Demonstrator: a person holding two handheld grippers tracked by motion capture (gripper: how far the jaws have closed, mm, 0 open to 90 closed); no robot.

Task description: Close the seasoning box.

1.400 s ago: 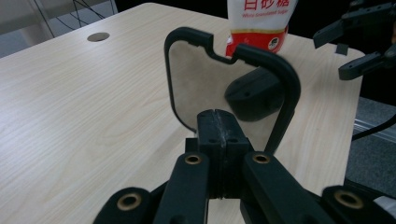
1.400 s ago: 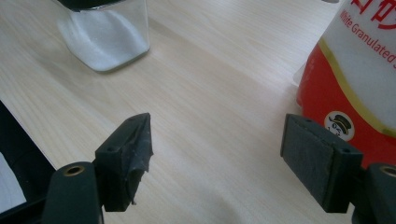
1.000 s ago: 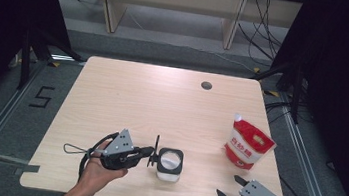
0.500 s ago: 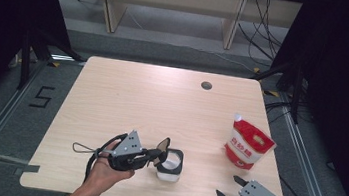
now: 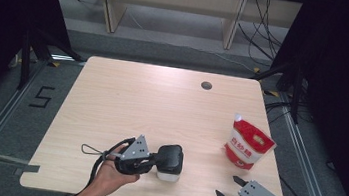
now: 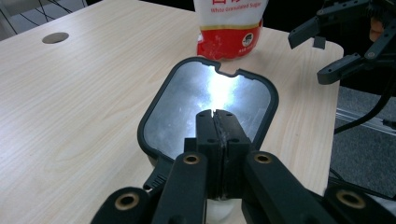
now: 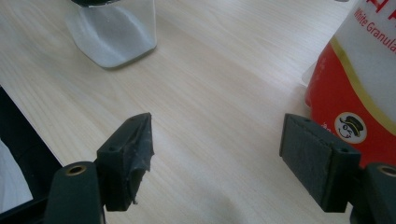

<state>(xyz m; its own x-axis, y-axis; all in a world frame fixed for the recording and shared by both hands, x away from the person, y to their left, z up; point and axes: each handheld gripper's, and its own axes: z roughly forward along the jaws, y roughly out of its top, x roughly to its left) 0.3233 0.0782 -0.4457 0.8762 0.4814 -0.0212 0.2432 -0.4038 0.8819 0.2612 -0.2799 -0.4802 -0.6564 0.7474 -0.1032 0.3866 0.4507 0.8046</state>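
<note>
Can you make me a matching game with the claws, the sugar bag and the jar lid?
Things:
1. left claw
2. right claw
3. sugar bag
4. jar lid

States:
A. stands upright near the table's right edge
B. open, nothing between its jaws
C. black-rimmed, over the clear jar
D. shut, its tip over the lid

Pairs: 1-D, 2-B, 3-A, 4-C
</note>
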